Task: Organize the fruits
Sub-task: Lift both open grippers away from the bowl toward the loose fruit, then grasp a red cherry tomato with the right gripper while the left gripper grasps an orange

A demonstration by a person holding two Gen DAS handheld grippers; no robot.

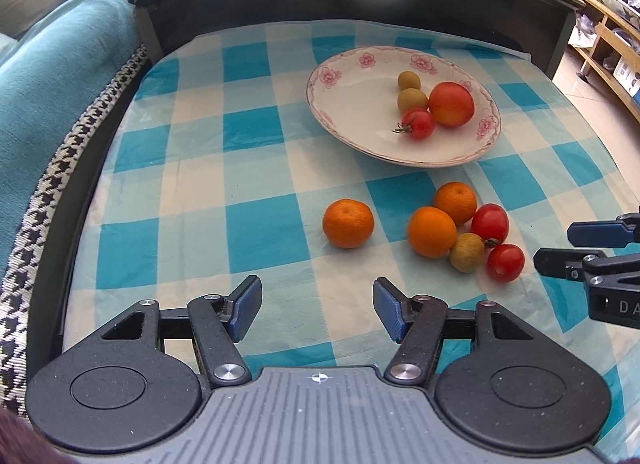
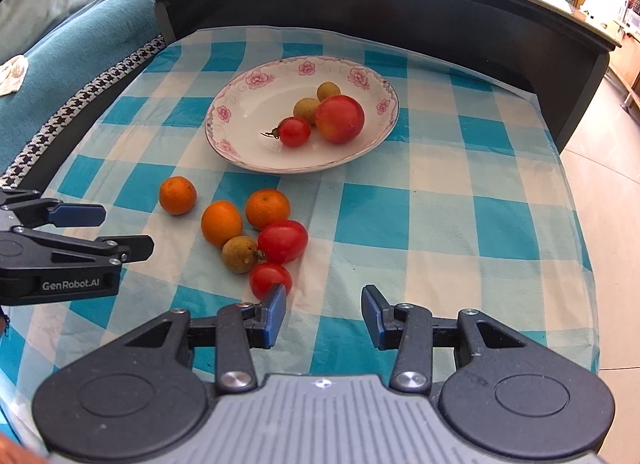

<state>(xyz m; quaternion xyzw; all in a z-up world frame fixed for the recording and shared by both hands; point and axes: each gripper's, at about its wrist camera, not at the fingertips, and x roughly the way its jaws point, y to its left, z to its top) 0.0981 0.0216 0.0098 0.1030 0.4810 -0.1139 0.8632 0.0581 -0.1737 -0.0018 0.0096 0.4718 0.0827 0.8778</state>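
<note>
With both jaws parted and empty, the lone mandarin (image 1: 348, 223) at frame centre, apart from the floral plate (image 1: 348, 104), is best straddled squarely by the left gripper (image 1: 317, 309), the right gripper (image 2: 324, 314) kept clear.

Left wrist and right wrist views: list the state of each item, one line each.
left hand-held gripper: open, empty, above the cloth.
right hand-held gripper: open, empty.
plate: upright on the checked cloth, holding four fruits.
peach: on the plate.
lone mandarin: on the cloth, apart from the cluster.
nearest cherry tomato: on the cloth, beside the right gripper's finger.
</note>
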